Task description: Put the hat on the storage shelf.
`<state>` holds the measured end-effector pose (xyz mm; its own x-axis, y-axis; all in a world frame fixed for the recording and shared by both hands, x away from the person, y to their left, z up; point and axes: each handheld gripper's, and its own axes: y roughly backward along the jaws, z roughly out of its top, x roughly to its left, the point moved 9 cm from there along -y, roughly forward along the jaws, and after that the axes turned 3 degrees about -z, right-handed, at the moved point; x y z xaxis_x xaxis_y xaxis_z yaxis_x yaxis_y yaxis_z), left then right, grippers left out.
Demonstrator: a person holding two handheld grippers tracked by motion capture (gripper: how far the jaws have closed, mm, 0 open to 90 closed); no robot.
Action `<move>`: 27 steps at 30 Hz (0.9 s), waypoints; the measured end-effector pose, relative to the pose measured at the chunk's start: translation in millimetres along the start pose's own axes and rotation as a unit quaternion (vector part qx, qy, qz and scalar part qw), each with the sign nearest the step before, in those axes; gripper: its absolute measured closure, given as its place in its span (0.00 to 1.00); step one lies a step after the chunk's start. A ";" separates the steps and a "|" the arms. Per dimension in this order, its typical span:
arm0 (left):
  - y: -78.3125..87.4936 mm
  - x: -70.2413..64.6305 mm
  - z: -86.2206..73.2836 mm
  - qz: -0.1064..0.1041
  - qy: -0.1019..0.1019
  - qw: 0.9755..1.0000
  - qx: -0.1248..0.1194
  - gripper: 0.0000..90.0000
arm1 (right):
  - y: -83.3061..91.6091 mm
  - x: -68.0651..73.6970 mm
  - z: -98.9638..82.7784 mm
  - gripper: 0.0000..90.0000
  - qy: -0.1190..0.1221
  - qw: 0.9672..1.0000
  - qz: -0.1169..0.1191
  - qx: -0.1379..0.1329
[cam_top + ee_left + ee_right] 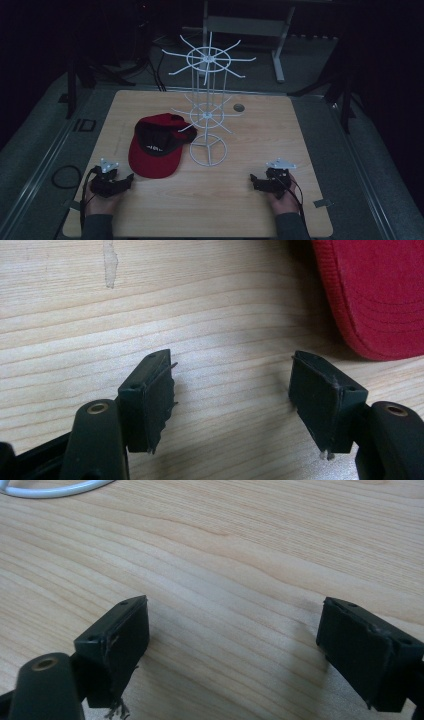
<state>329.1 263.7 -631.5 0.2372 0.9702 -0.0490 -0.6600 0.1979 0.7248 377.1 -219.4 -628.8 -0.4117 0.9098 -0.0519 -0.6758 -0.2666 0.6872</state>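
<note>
the red cap point(155, 146) lay on the wooden table point(250, 200), left of centre, turned so its dark inner lining faced up and its brim pointed toward the person's side. just to its right stood the white wire rack point(207, 100), an upright pole with spoked rings of hooks at two heights and a round ring foot resting on the table; the crown end of the cap sat close against the rack's lower arms, though whether they touched could not be told

the left gripper point(120, 183) rested low at the near left part of the table, held in the person's left hand point(100, 200), near the cap's brim but apart from it. in the left gripper view its two black jaws stood wide apart with nothing but bare wood between them, and the edge of the red brim point(380, 295) showed up and to the right, beyond the right jaw

the right gripper point(257, 181) sat at the near right part of the table in the right hand point(280, 197), well apart from the cap and on the other side of the rack's foot. in the right gripper view its jaws were spread wide too, empty, over bare wood grain, with a curve of the rack's white ring foot point(55, 490) at the top left corner

a small dark round hole point(238, 107) sat in the tabletop behind the rack
</note>
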 end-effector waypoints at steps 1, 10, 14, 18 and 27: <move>0.3 0.1 -0.1 -0.001 0.000 1.000 0.001 0.39 | 0.0 0.0 0.0 0.15 0.000 1.000 0.000 0.000; 2.5 7.3 3.1 -0.028 0.010 1.000 0.010 0.53 | -0.1 0.0 0.1 0.15 0.000 1.000 0.000 0.000; 10.1 8.3 9.2 -0.043 0.014 0.999 0.000 0.55 | -0.1 0.0 0.1 0.15 0.001 1.000 0.000 0.000; 19.2 3.0 16.1 -0.072 0.008 0.997 -0.003 0.54 | -0.1 -0.1 0.0 0.15 0.001 1.000 0.000 0.000; 23.6 -1.2 26.1 -0.115 0.020 0.993 0.004 0.42 | 0.1 0.2 0.0 0.15 0.001 1.000 0.001 0.000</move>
<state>331.8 263.5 -596.4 0.3517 0.9044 -0.2416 -0.5858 0.4140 0.6967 377.0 -219.3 -628.8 -0.4133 0.9091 -0.0518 -0.6752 -0.2678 0.6873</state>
